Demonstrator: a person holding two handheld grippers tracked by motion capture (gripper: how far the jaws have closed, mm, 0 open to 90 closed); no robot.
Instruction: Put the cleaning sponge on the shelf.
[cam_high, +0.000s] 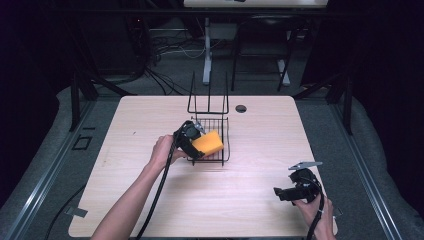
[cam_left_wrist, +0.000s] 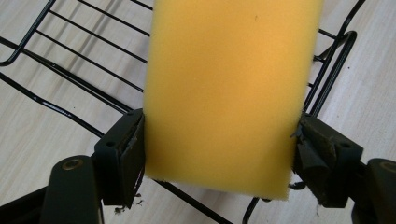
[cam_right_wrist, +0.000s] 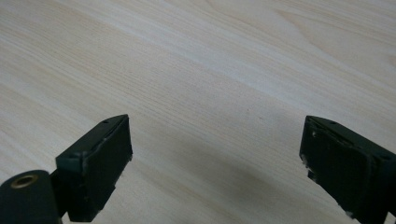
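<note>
Two black jaws of left gripper (cam_left_wrist: 217, 154) clamp a yellow rectangular foam sponge (cam_left_wrist: 229, 93), held over the black wire basket (cam_high: 212, 122) at table centre. Right gripper (cam_high: 290, 192), at 4 o'clock from basket, jaws spread wide, empty, above the light wooden table (cam_right_wrist: 196, 70).

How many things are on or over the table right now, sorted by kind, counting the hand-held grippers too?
Yellow sponge: 1, clamped in the left hand-held gripper over the rack
Black wire rack: 1
Hand-held grippers: 2, the left one and the right hand-held gripper, which is open over bare table
Total: 4
</note>
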